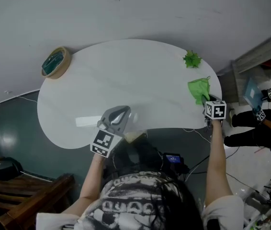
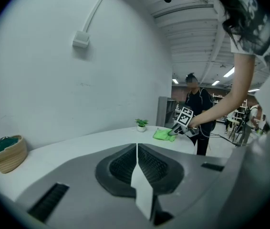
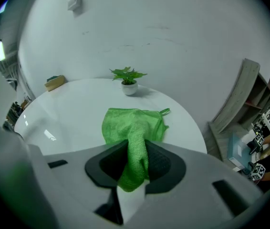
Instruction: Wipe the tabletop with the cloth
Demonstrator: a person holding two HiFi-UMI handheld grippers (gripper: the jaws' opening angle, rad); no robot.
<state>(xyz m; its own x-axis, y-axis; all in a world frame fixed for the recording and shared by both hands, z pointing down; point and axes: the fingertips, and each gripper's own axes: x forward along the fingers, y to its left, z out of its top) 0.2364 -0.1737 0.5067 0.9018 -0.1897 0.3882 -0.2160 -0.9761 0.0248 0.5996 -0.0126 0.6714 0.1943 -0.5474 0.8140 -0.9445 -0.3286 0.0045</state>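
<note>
Where white counter (image 1: pixel 126 75) curves to right edge in head view, one green cloth (image 1: pixel 200 89) lies, one potted plant (image 1: pixel 191 59) near; one basket (image 1: pixel 55 63) at far-left rim, open middle between. Left gripper view: left gripper (image 2: pixel 136 151) jaws pressed together, nothing between. Right gripper view: right gripper (image 3: pixel 134 163) jaws clenched on cloth's bunched end.

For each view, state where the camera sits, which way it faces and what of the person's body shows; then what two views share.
Head view: on the person's head, facing down at the table; hair, shirt and both forearms show.
Left gripper view: on the left gripper, facing across the table at the right gripper; the right arm shows.
Right gripper view: on the right gripper, facing the wall past the cloth; none of their body shows.
Shared: both gripper views show the plant.
</note>
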